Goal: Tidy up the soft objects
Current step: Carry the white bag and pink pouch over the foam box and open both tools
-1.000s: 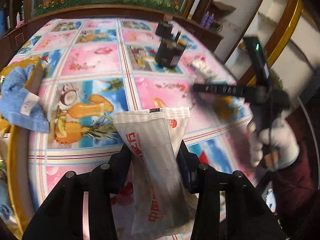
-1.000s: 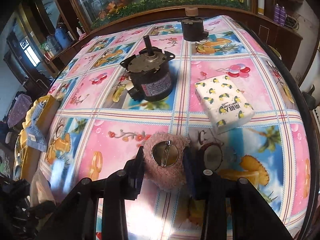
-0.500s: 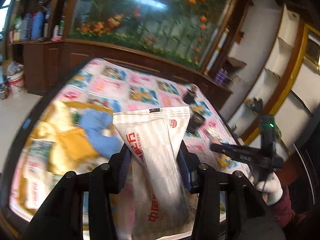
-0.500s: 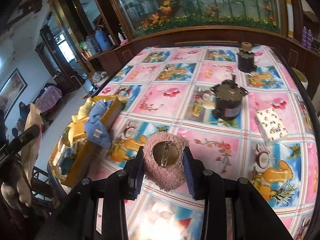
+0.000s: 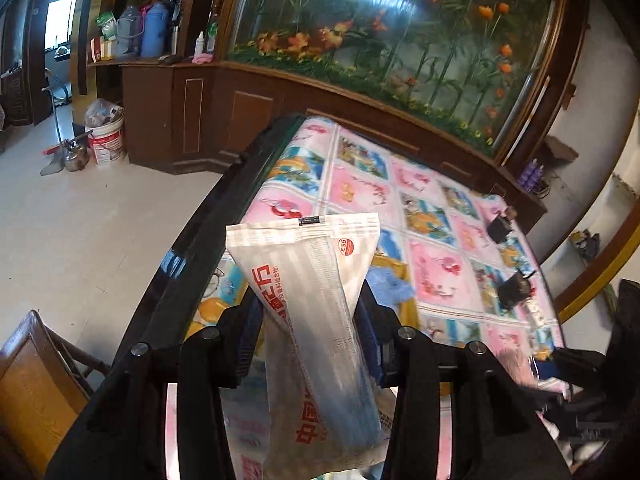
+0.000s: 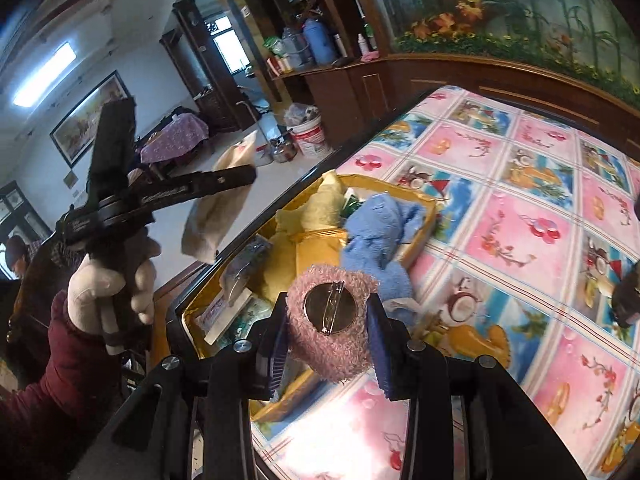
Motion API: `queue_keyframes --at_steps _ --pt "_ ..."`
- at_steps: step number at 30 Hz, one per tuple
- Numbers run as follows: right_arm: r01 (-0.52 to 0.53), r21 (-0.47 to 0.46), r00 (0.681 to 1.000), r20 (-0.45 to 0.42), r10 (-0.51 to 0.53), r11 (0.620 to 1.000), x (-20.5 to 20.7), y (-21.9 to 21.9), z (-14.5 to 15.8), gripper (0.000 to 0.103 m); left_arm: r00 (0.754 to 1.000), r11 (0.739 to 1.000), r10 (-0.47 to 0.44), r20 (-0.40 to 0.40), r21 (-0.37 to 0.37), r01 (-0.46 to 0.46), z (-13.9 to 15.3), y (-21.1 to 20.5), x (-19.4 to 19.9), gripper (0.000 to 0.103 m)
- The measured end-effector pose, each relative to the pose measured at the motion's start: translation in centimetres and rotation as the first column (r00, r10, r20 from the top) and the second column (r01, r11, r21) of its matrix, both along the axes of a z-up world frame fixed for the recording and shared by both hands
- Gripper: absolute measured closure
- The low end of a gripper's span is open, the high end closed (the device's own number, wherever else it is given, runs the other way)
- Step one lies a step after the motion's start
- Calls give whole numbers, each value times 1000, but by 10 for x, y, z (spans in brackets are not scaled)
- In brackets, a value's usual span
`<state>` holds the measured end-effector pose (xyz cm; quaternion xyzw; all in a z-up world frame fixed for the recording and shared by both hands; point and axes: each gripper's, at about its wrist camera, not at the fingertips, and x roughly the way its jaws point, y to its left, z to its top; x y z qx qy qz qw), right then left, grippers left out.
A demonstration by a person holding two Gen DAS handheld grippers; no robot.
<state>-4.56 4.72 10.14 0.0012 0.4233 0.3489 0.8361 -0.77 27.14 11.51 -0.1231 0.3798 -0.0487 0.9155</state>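
My left gripper (image 5: 310, 320) is shut on a white plastic packet with red print (image 5: 316, 304), held up above the table's left edge. In the right wrist view that packet (image 6: 212, 216) hangs from the left gripper, gripped by a gloved hand (image 6: 108, 292). My right gripper (image 6: 328, 328) is shut on a fuzzy pink brooch with a round metal pin back (image 6: 330, 314), held over the near end of a yellow box (image 6: 420, 236). The box holds a blue towel (image 6: 380, 232), yellow cloth (image 6: 316, 216) and some packets.
The table has a pink and blue fruit-pattern cloth (image 6: 520, 216) and a dark rim (image 5: 208, 232). Two dark motors (image 5: 516, 288) stand far right on it. A wooden chair (image 5: 32, 376) stands below left. A white bucket (image 5: 105, 140) and kettle sit on the floor.
Both grippers have swung left toward the yellow box end of the table, still holding their objects. The right gripper now sits over the box; the left looks past the table's edge.
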Motion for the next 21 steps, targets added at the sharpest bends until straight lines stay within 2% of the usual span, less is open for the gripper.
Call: queue_keyframes --at_steps 6,10,13,16,19,20,21 --pt "-49 -29 998 -36 48 998 16 42 -21 66 996 999 -7 -93 44 11 -30 1 45 60" --pt "-42 -110 999 -20 40 993 32 68 -35 66 987 994 -17 -163 103 34 -48 -7 69 60" --pt "-35 -183 999 -22 32 983 39 84 -48 65 980 990 -29 -198 128 55 -61 -15 80 56" --pt "-43 -246 999 -32 37 968 42 96 -64 61 979 995 -33 -199 85 51 -60 -14 76 53" --pt "-47 -263 999 -11 46 964 39 100 -66 59 986 996 -47 -163 61 58 -47 -13 62 47" --pt "-53 -250 999 -15 50 967 38 99 -65 50 989 996 -49 -141 67 59 -41 -14 55 43" --pt "-56 -234 998 -20 53 971 38 98 -63 46 991 996 -50 -122 71 59 -35 -14 50 39"
